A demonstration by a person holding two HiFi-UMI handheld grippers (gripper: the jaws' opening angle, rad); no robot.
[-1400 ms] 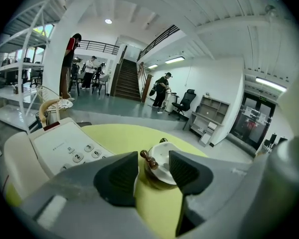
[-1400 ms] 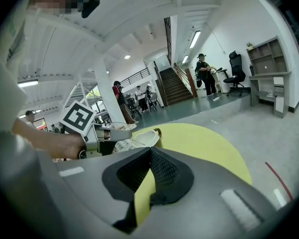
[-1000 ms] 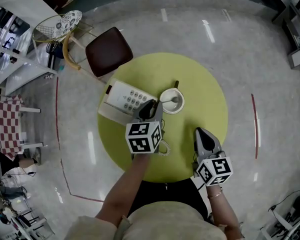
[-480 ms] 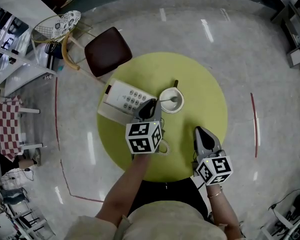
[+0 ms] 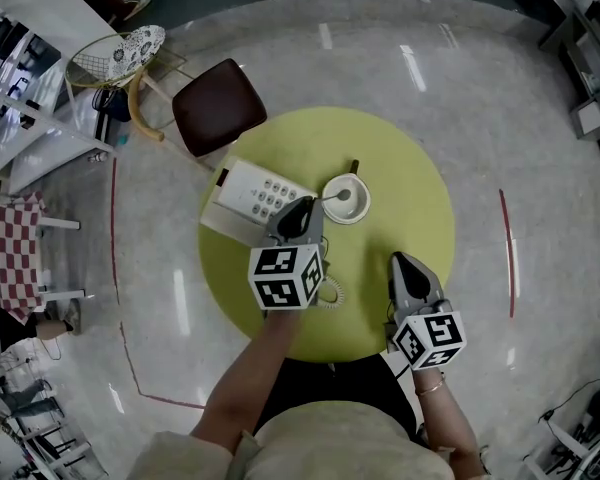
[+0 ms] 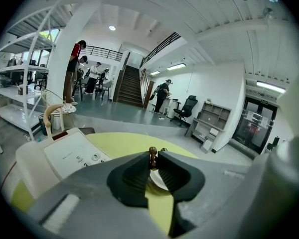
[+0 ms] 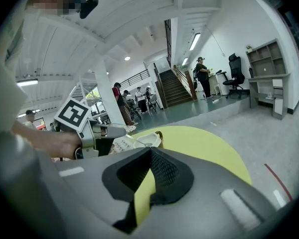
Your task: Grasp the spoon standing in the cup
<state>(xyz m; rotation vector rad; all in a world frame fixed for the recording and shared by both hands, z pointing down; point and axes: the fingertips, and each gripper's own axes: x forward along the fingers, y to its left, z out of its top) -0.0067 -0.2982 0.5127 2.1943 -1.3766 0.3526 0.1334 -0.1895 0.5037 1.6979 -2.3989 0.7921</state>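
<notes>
A white cup (image 5: 346,204) stands on the round yellow-green table (image 5: 400,178), with a spoon (image 5: 332,199) leaning out of it to the left. My left gripper (image 5: 305,211) reaches the spoon's handle from the near left. Its jaws have just been closing, and in the left gripper view the handle's brown knob (image 6: 152,153) sits pinched between the tips of the left gripper (image 6: 153,159). Part of the cup (image 6: 157,179) shows white behind the jaws. My right gripper (image 5: 408,266) rests near the table's front right, shut and holding nothing, its tips (image 7: 150,149) together.
A white telephone (image 5: 252,190) lies left of the cup, its coiled cord (image 5: 330,294) trailing by the left gripper. A dark-seated chair (image 5: 218,103) stands beyond the table's far left edge. From the right gripper view the cup (image 7: 147,139) and left gripper (image 7: 97,133) show ahead-left.
Both grippers keep their places. The left jaws look slightly closer together around the spoon's handle.
</notes>
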